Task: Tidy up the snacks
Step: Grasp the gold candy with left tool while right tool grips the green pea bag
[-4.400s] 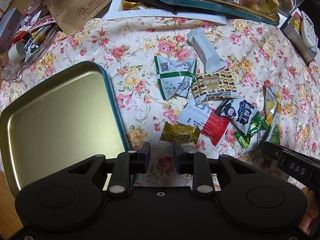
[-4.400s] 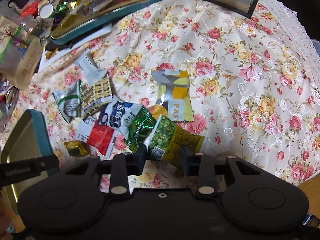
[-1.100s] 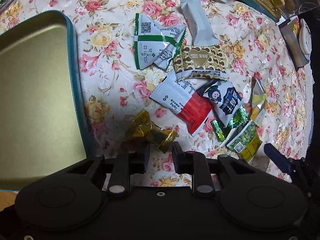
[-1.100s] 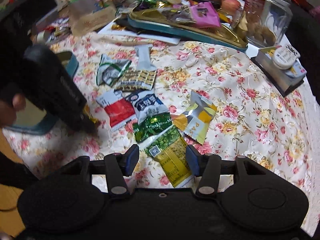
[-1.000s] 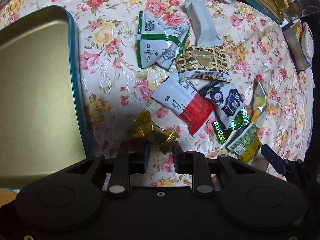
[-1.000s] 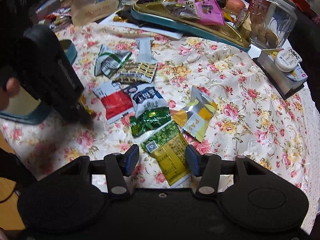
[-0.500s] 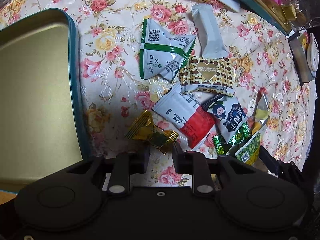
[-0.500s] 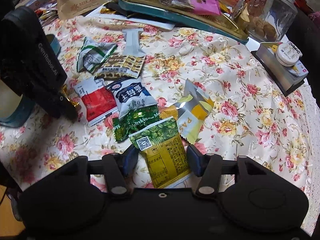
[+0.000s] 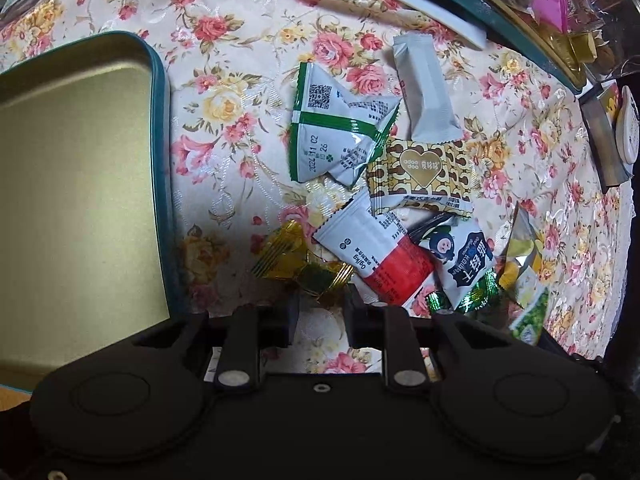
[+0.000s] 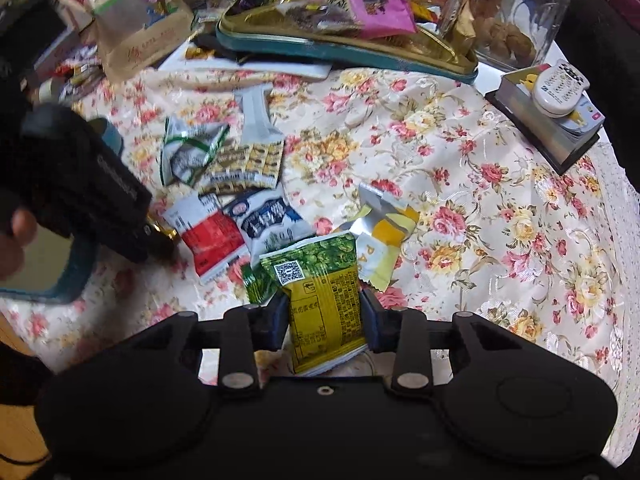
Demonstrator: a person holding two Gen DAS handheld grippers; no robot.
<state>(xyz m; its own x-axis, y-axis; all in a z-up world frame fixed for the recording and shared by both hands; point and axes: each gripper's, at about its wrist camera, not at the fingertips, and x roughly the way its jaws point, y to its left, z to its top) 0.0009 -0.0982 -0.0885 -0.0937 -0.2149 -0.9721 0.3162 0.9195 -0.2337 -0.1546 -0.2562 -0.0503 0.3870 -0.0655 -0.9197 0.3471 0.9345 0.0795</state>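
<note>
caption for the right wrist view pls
Right gripper closing on a green-and-yellow snack packet above a floral tablecloth.

**Matte black handheld grippers with silver pivots**

Both grippers are matte black plastic. The left gripper [image 9: 320,316] has a wide body with two shallow round discs, two link arms with silver pivot screws, and blocky black fingers [image 9: 286,318]. The right gripper [image 10: 322,320] matches it, though its fingers [image 10: 370,320] look dark blue. Pale lettering runs along the left gripper's side in the right wrist view.

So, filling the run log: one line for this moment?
left gripper: closing on gold candy | right gripper: closing around green-yellow packet | tin: empty
</note>
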